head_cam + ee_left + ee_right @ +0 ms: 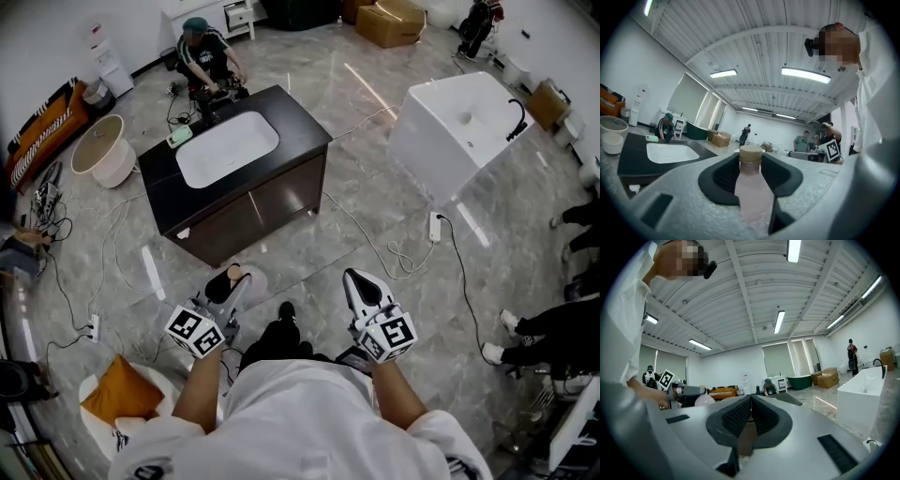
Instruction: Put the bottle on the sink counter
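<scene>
Marble floor between sink tabletop and left gripper; its fingers clamp bottle, cap roughly toward tabletop; right gripper pinched together, empty.

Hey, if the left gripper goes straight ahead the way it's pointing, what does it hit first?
Probably the dark sink cabinet, near its right end, with the held bottle leading, though it might slip past that corner.

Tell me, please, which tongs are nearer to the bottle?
Left. The left tongs grip the bottle between their pads; the right tongs are shut, empty, and held apart from it on the person's right side.
</scene>
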A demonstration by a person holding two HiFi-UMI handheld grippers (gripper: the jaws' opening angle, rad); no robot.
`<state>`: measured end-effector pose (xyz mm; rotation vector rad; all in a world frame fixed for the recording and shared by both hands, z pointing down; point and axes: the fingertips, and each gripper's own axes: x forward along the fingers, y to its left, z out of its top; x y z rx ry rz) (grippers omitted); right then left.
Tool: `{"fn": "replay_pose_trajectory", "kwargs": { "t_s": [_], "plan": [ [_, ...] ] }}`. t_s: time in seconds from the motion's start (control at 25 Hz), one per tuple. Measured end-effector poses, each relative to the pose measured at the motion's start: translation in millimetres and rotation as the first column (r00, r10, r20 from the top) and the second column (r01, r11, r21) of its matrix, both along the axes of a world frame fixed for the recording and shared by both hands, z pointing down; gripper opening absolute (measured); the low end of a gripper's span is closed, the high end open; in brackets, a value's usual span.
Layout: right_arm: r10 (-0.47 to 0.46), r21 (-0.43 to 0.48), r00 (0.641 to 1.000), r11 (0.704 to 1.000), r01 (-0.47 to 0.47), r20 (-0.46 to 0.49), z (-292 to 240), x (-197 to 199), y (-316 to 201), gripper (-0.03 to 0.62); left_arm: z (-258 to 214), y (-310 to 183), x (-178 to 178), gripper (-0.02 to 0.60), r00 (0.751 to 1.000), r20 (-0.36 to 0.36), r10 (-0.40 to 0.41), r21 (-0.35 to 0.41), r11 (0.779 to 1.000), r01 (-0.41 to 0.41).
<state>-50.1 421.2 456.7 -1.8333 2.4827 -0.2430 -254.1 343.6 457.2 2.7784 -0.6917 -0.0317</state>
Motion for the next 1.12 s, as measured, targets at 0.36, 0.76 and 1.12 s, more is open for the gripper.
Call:
{"fn": "replay_pose_trajectory", "kwargs": {
  "t_s": [0.36, 0.76, 1.12],
  "plan": [
    [0.009, 0.0, 0.999, 1.0, -0.009, -0.033, -12, 15, -76, 0.014, -4, -83, 15, 0.149, 0.999, 0.017, 0.041, 0.008, 0.999, -0.041],
    [0.007, -0.014, 0.996, 1.0, -0.008, -0.094, -35, 11, -170, 0.015, -12, -177, 27, 0.149, 0.993, -0.026, 0.112, 0.028, 0.993, -0.111],
    [0.037, -0.019, 0.995, 0.999, -0.039, -0.092, -27, 18, -223, 0.015, 7, -233, 31, 0.149, 0.991, -0.041, 0.126, -0.005, 0.992, -0.126]
  ]
}}
